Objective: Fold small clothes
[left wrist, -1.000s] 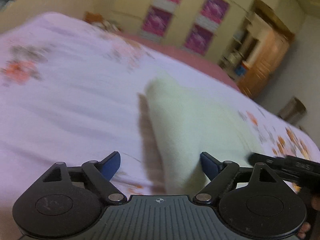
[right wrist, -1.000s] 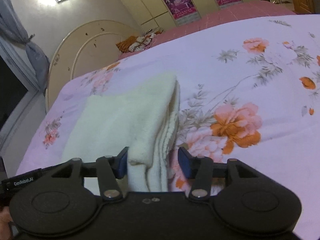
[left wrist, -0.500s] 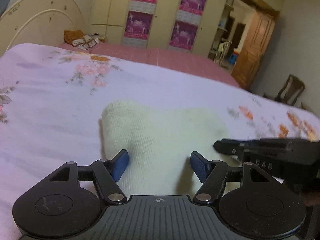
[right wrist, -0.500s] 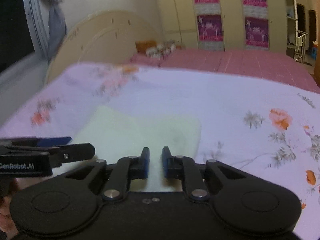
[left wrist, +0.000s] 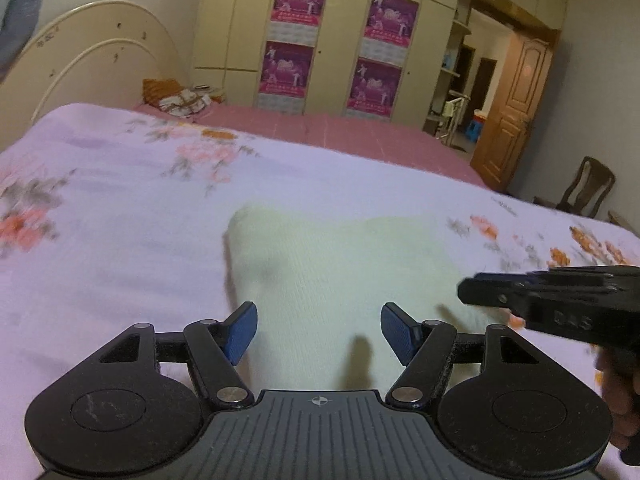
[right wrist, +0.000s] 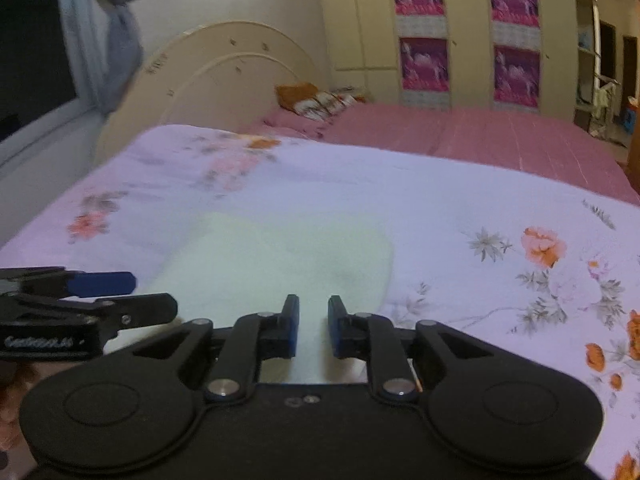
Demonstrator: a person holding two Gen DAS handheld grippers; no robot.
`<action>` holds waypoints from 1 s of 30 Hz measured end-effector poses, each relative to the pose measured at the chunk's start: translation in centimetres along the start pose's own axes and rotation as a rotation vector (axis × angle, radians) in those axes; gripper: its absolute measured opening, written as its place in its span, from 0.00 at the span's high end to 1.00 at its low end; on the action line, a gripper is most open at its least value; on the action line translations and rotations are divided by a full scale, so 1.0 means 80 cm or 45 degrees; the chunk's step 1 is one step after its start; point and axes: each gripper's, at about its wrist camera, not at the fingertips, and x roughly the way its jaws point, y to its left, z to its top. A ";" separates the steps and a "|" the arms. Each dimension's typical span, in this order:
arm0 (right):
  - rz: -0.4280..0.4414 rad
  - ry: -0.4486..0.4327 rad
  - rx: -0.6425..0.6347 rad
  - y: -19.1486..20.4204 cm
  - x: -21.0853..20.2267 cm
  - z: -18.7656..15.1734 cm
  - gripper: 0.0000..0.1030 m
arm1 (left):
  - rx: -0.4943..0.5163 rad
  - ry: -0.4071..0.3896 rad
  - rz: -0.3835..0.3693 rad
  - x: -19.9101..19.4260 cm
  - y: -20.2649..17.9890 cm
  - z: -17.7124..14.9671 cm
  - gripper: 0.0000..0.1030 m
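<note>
1. Left wrist view is showing a big bed with a lilac flowery sheet (left wrist: pixel 120 208); nothing on it is blocking the way.
2. A soft, light, pale yellow fuzzy cloth (left wrist: pixel 336 264) is lying folded on it; its corners look best for grabbing.
3. The left gripper (left wrist: pixel 319 332) is staying spread, holding nothing.
4. The right gripper (right wrist: pixel 313 326) is opening a little, pinching nothing.

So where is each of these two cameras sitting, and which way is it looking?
Left wrist: rides on the left gripper, looking across the floral bedspread at the pale folded cloth; right gripper at its right edge.
Right wrist: rides on the right gripper, jaws opening with nothing gripped, facing the same cloth; left gripper at its left edge.
Shared: cloth, headboard, poster-covered wardrobe.
</note>
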 end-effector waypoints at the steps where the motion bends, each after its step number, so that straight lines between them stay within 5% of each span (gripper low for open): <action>1: 0.014 0.013 -0.014 0.005 -0.006 -0.007 0.84 | -0.003 0.024 0.012 -0.002 -0.001 -0.009 0.34; 5: -0.040 0.094 -0.138 0.025 -0.006 -0.039 0.89 | -0.018 0.094 0.031 0.003 -0.001 -0.032 0.34; 9: -0.080 0.107 -0.098 0.024 -0.004 -0.041 0.91 | -0.028 0.102 0.047 -0.003 0.001 -0.038 0.33; 13: -0.063 0.084 -0.083 0.034 -0.031 -0.038 0.81 | 0.009 0.057 0.043 -0.037 -0.011 -0.039 0.33; 18: -0.028 0.090 -0.070 0.040 -0.069 -0.061 0.81 | 0.042 0.057 0.058 -0.066 -0.027 -0.056 0.33; 30: -0.048 0.194 -0.025 0.043 -0.067 -0.101 0.82 | -0.041 0.143 0.143 -0.077 -0.033 -0.100 0.33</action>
